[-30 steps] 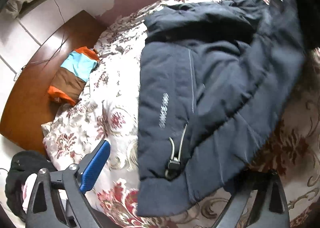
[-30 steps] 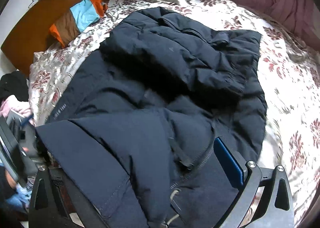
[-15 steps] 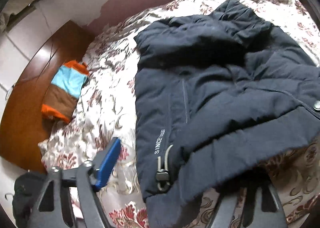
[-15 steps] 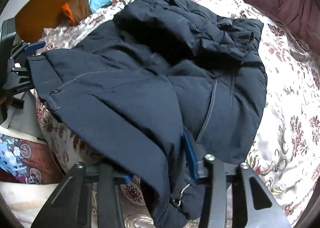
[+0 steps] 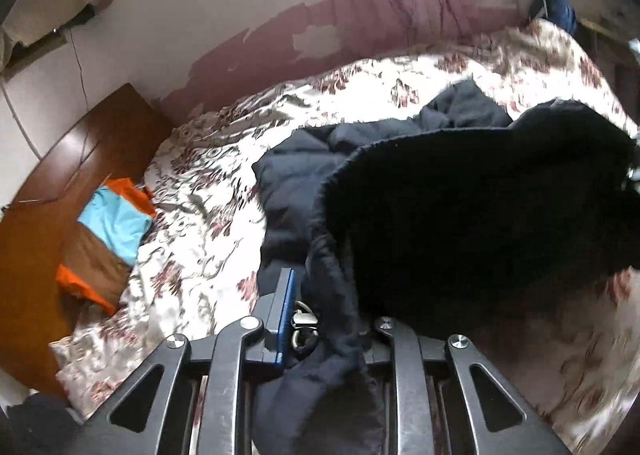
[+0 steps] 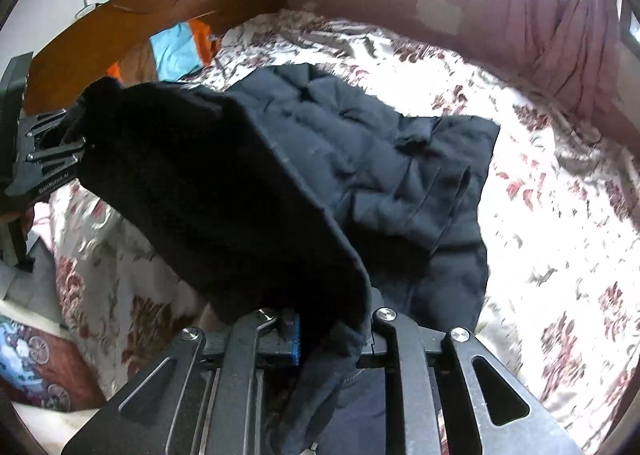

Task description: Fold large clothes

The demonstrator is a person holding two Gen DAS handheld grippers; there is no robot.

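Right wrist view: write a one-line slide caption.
Right tool and left tool close on the dark jacket's hem, lifting it above the floral bedspread.

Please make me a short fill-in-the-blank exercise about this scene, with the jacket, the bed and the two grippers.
1. Both grippers pinch the hem of the dark ____.
2. The jacket lies partly on a bed with a ____ cover.
3. The headboard is made of ____.
4. The left gripper and right gripper hold the hem ____ the bed.

Missing words: jacket; floral; wood; above
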